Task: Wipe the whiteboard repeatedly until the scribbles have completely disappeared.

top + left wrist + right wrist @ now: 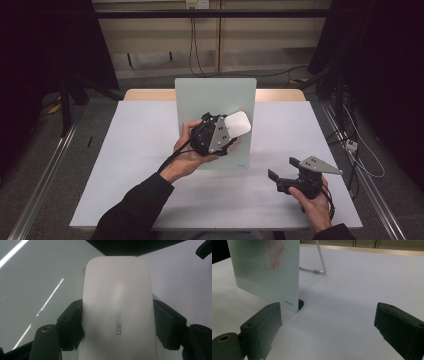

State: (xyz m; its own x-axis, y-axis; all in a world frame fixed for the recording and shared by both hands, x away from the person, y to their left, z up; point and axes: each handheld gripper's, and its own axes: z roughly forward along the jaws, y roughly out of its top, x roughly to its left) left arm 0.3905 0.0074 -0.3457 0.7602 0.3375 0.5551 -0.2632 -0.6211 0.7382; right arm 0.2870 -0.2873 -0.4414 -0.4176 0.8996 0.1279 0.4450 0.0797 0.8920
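The left gripper (226, 131) clamps its jaws on the white eraser (237, 123) against the upright board (200, 100), apparently mid-wipe over red marks (273, 253), while the right gripper (284, 170) waits open; next, firm strokes.

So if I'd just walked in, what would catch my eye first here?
Probably the pale glass board standing upright in the middle of the white table, with faint red scribbles on it. The left gripper holds a white eraser against the board's face, its jaws clamped on the eraser's sides. The right gripper waits low at the table's near right corner, jaws wide apart with nothing between them.
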